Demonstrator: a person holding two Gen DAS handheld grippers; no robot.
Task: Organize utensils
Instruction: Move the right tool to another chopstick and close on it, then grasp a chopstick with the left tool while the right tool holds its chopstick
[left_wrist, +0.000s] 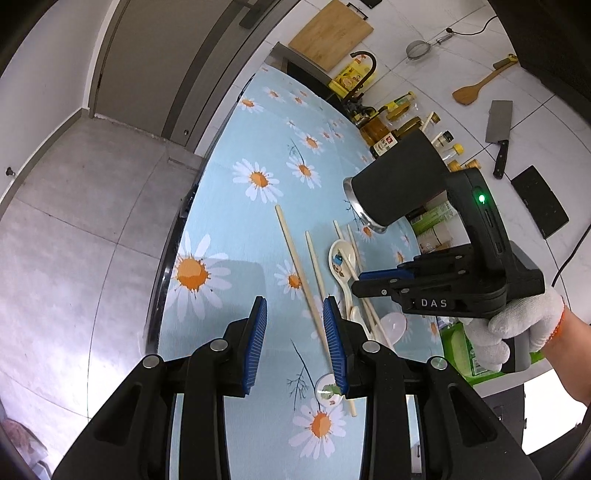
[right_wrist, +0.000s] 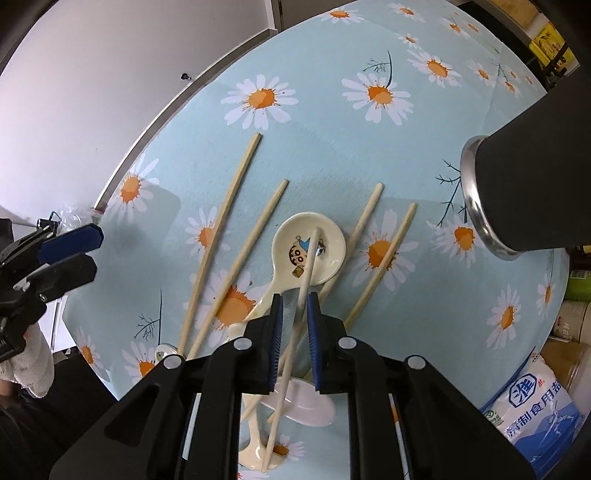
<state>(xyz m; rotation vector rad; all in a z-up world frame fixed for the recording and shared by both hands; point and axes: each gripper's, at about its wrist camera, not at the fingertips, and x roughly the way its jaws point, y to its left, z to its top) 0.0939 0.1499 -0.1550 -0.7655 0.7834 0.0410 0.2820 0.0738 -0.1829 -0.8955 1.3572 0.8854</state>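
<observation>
Five pale wooden chopsticks (right_wrist: 218, 236) lie on my daisy-print blue worktop (right_wrist: 325, 48) around a cream cartoon-printed ceramic spoon (right_wrist: 310, 251). Right tongs (right_wrist: 295, 328) nearly closed around the chopstick crossing that spoon; contact unclear. Left tongs (left_wrist: 295, 343) part open, empty, one chopstick just beside its right finger. Black steel-rimmed cylindrical holder (right_wrist: 524, 192) stands nearby.
</observation>
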